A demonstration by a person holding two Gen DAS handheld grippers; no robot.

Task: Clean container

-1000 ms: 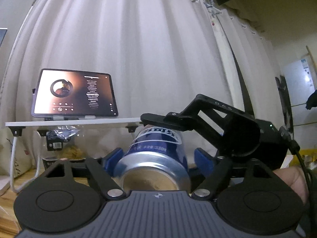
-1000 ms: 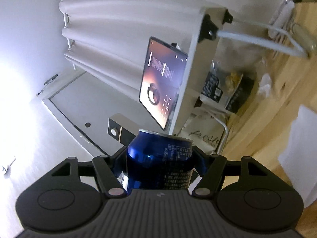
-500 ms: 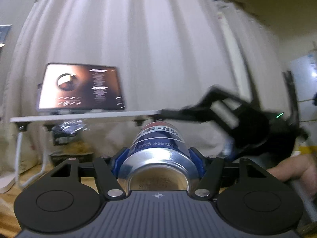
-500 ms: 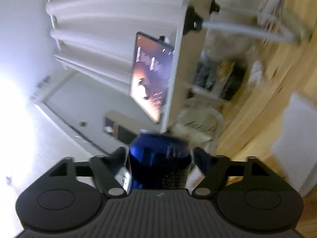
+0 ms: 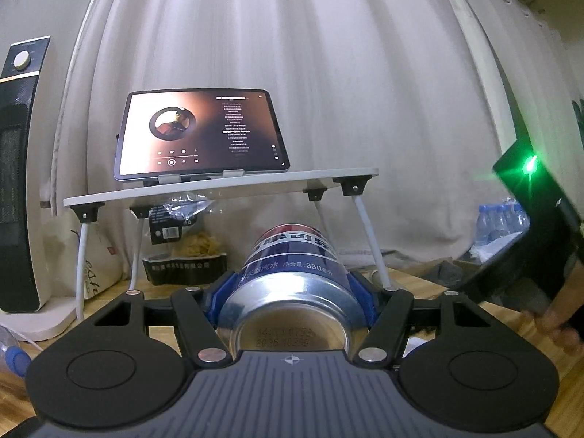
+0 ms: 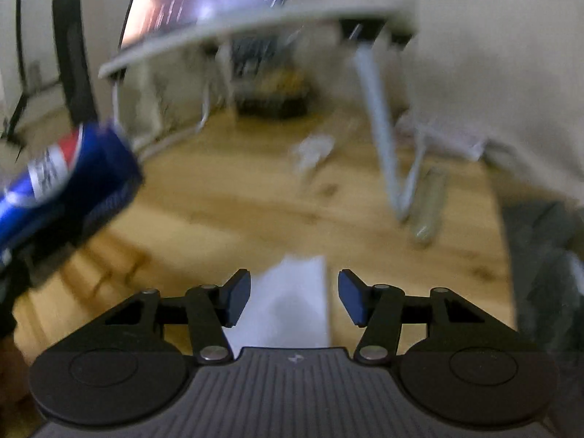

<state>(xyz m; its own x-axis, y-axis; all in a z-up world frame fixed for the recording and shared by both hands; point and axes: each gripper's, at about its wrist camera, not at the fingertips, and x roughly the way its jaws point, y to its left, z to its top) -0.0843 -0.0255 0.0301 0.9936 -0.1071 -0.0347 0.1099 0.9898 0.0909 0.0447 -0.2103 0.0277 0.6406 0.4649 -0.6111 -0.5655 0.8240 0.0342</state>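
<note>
can held by left gripper, right gripper free

left wrist view: left gripper clamped on the blue can, base toward the camera; tablet legible on a stand. right wrist view, blurred: right gripper closing on nothing above white paper on the wooden surface; can cut off at left.

A lived-in home room — pale curtains fill the upper frame, above a wooden floor. At centre a tablet plays music on a small folding table, with a space heater at left — snack bags underneath.
</note>
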